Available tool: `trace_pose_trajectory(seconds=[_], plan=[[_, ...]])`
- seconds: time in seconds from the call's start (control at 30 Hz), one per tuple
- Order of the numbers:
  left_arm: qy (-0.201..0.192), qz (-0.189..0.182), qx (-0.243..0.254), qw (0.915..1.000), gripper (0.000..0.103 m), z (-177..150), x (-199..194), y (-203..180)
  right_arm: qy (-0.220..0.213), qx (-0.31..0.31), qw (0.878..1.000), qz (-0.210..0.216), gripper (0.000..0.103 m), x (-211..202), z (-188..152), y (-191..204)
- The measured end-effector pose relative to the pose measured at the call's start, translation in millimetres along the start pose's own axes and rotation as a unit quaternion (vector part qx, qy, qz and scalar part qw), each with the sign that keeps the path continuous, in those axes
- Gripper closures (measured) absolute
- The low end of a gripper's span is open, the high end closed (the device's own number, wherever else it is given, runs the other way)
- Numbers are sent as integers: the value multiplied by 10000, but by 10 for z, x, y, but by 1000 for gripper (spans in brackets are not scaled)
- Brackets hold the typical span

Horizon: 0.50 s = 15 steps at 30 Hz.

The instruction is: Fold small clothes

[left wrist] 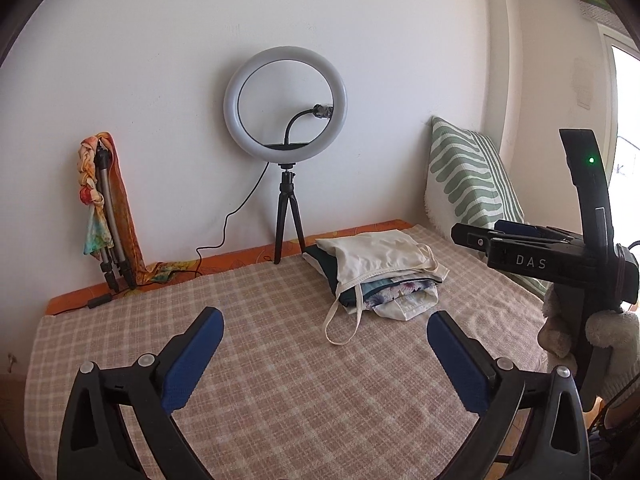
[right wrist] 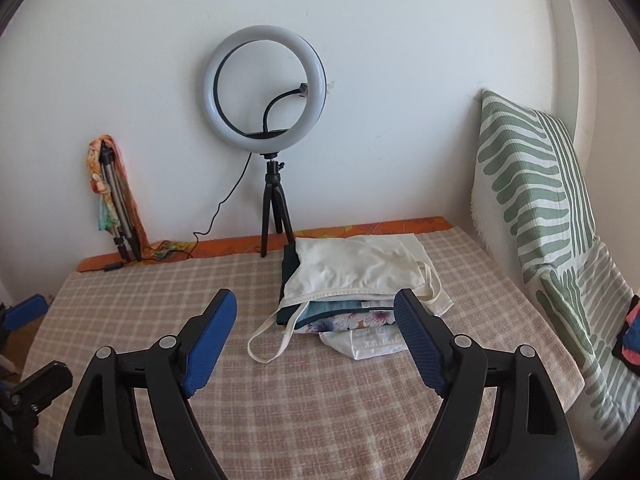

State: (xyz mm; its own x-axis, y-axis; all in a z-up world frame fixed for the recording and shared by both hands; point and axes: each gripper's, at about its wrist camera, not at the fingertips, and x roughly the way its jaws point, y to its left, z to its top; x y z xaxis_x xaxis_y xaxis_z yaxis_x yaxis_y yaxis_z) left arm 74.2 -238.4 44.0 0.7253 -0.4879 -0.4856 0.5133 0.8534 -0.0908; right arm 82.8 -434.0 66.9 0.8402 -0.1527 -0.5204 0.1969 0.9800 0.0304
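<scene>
Right now the stack of folded clothes point(right wrist: 356, 292) sits toward the far side of my checked bedspread point(right wrist: 160, 304), a cream top uppermost with its strap trailing forward. My left gripper point(left wrist: 324, 340) and right gripper point(right wrist: 316, 320) both hang short of it, spread wide and empty. Behind stands a ring light point(right wrist: 264, 88); a green-striped pillow point(right wrist: 532, 184) leans at the right.

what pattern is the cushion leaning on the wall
Green wavy stripes on white; the cushion shows best in the right wrist view.

Bare checked cloth point(right wrist: 320, 420) before clothes pile point(right wrist: 360, 276)
</scene>
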Motion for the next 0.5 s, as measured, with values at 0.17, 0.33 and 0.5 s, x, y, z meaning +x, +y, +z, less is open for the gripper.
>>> trace_pose_trajectory(seconds=[0.17,0.33,0.5], plan=[[29,57,0,10000,0,-206,-110,48,-41,102,9999,12,22,-27,-177,88],[0,177,25,9998,0,-352,-159,79,-99,-4,9999,-81,22,-47,-303,219],[42,365,141,9992,0,-416,-151,68,-138,43,9998,-103,21,-25,-355,272]])
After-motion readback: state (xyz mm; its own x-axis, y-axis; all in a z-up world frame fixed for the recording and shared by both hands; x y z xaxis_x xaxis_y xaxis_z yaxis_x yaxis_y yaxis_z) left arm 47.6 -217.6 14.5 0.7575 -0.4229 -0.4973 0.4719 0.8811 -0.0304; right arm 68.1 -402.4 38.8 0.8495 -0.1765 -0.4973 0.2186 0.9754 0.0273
